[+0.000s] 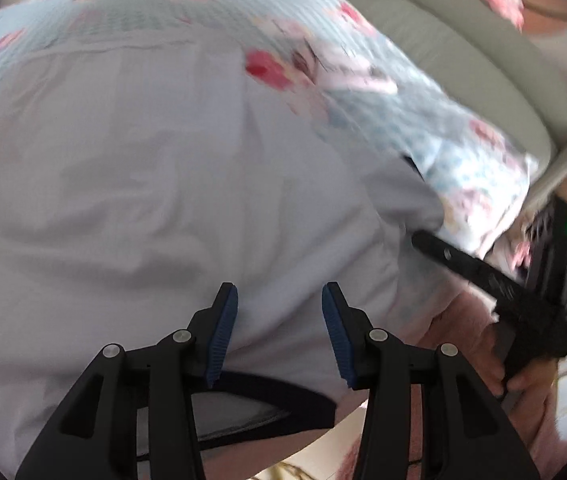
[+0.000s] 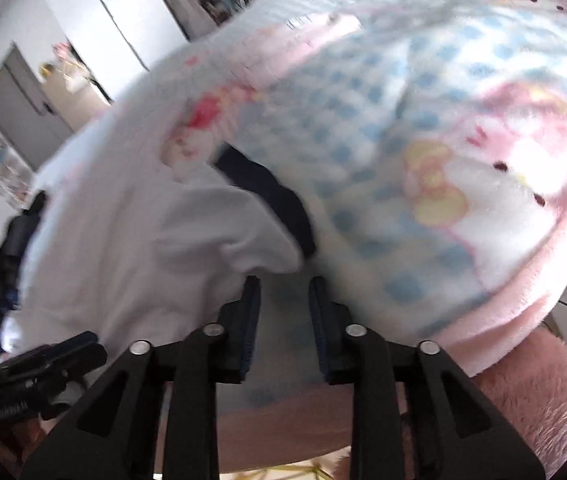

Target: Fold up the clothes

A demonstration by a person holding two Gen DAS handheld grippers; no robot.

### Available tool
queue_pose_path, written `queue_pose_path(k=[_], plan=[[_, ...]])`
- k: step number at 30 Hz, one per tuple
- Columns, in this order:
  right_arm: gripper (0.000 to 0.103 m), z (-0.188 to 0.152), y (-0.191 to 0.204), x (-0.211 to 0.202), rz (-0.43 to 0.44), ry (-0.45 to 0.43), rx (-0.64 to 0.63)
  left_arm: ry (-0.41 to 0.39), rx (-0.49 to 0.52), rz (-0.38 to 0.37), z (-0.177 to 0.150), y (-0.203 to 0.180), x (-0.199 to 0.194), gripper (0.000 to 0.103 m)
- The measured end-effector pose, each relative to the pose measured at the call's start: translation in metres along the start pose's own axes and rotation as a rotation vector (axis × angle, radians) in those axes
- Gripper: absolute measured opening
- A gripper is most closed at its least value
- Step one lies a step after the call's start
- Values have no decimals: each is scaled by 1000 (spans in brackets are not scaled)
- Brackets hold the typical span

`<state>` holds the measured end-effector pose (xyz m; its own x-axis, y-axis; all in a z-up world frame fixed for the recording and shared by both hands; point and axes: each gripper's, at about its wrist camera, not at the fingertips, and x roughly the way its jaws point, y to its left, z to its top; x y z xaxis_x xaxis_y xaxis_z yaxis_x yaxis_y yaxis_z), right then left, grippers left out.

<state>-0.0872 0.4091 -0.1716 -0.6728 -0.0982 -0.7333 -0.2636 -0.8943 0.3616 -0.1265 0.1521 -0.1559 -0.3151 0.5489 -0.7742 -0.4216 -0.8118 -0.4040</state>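
Left claw (image 1: 279, 334): jaws parted, nothing between them, poised over the shirt (image 1: 155, 184) near its dark collar (image 1: 267, 396).
Right claw (image 2: 284, 330): narrow gap, empty, at the sleeve (image 2: 219, 232) with its dark cuff.
Shirt: spread on the blanket (image 2: 423, 128), toward your edge of the bed.
Progress: you seem early on; body unfolded, sleeves still to come in.

The support is a bed covered by a fleece blanket with blue checks and pink cartoon print (image 2: 423, 128). A white cotton T-shirt with dark navy trim (image 1: 155, 184) lies spread directly on the blanket, overlapping its near edge.
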Motion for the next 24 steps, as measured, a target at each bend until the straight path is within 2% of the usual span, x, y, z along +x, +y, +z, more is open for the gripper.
queue_pose_path(k=[2, 5, 6, 8, 9, 12, 13, 14, 17, 21, 24], plan=[[46, -5, 12, 1, 87, 21, -35, 4, -5, 12, -3, 4, 0, 46], [44, -14, 31, 21, 167, 117, -64, 55, 17, 68, -6, -1, 15, 46], [42, -15, 34, 31, 111, 146, -83, 76, 23, 80, -7, -2, 18, 46], [38, -13, 28, 36, 90, 157, -58, 115, 36, 104, -9, -3, 25, 46], [38, -10, 23, 33, 96, 145, -32, 114, 41, 100, -8, -4, 24, 46], [44, 4, -2, 10, 31, 10, 69, 92, 20, 65, -2, -4, 16, 46], [50, 9, -12, 3, 19, -35, 110, 79, 19, 56, 1, -5, 14, 46], [53, 13, -22, 0, 40, -50, 150, 62, 33, 49, 6, -8, 12, 46], [53, 27, -40, 9, 54, -50, 218, 24, 102, 65, 30, -28, 15, 45], [53, 36, -51, 8, -30, -116, 218, -7, 228, 100, 72, -61, 33, 45], [53, 39, -61, 3, -68, -139, 209, 10, 315, 129, 95, -78, 57, 45]])
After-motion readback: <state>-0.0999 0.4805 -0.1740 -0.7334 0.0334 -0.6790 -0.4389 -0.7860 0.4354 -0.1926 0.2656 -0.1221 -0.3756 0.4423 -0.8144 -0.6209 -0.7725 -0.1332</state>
